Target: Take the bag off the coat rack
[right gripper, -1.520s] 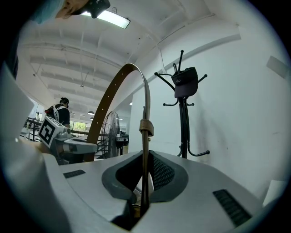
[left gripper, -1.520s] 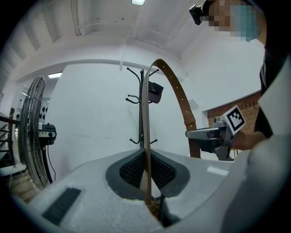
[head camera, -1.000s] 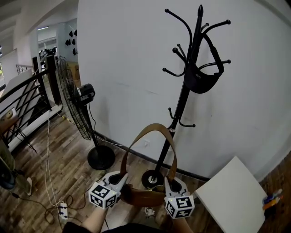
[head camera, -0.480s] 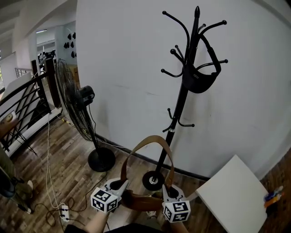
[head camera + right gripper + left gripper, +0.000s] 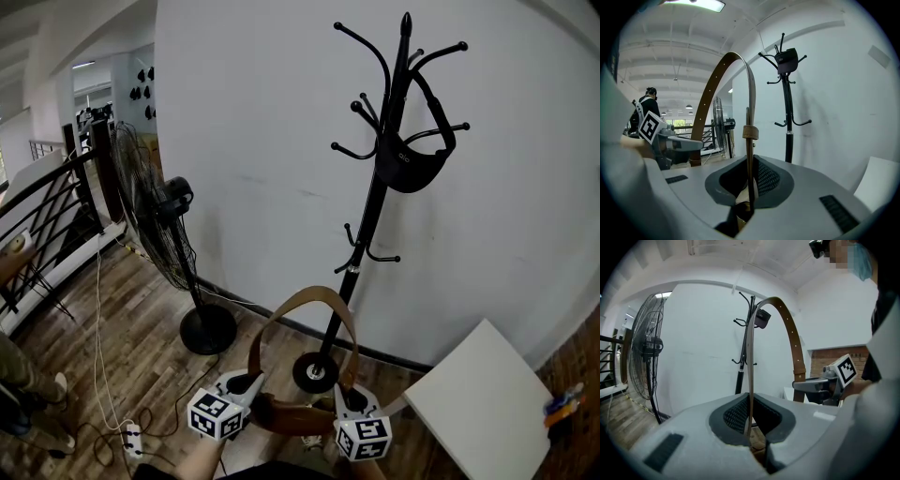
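A brown leather bag [image 5: 292, 413] hangs low in front of me, clear of the coat rack [image 5: 373, 202]. Its strap [image 5: 306, 298] arches up between my two grippers. My left gripper [image 5: 247, 382] is shut on the strap's left side [image 5: 749, 376], which runs straight up from between its jaws. My right gripper [image 5: 348, 397] is shut on the strap's right side [image 5: 749, 140], just below a leather loop. A black bag [image 5: 411, 165] hangs from the rack's upper hooks; it also shows as the black bag [image 5: 762, 317] in the left gripper view and the black bag [image 5: 787, 56] in the right gripper view.
A standing fan [image 5: 155, 220] is left of the rack by the white wall. A white table [image 5: 476, 405] is at the lower right. A black railing [image 5: 52, 202] runs along the far left. Cables and a power strip [image 5: 130, 434] lie on the wood floor.
Both grippers and the brown bag have dropped a little lower and nearer to me, mostly in the first half second. Both grips are unchanged. A person's legs have shifted at the left edge.
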A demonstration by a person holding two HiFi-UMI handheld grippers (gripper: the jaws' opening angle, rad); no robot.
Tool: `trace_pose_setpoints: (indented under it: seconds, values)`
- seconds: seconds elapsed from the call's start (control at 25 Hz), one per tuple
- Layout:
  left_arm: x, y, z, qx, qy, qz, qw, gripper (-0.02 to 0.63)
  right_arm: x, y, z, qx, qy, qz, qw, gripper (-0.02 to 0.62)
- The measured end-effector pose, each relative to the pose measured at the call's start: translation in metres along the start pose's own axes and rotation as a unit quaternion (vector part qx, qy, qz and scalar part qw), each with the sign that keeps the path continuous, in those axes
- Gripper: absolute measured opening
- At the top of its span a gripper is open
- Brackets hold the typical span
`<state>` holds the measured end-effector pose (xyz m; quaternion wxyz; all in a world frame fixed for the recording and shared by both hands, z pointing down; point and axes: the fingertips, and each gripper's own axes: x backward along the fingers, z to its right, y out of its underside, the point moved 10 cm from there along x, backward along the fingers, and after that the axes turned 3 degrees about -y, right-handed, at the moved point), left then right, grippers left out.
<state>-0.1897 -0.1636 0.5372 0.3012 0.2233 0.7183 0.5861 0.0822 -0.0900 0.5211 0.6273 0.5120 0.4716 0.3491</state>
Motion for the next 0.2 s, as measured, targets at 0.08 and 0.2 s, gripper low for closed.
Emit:
trace_pose_setpoints:
  seconds: [0.08, 0.2]
  values:
    - [-0.0014, 0.0005, -0.0011, 0.001, 0.0, -0.001, 1.0, 0.014, -0.0012, 0.0001, 0.0003, 0.0, 0.0, 0.0, 1.0, 0.026]
    - [-0.0046, 0.0003, -0.0029, 0.001, 0.001, -0.001, 1.0, 0.014, -0.0037, -0.0004, 0.0015, -0.001, 0.001, 0.001, 1.0, 0.026]
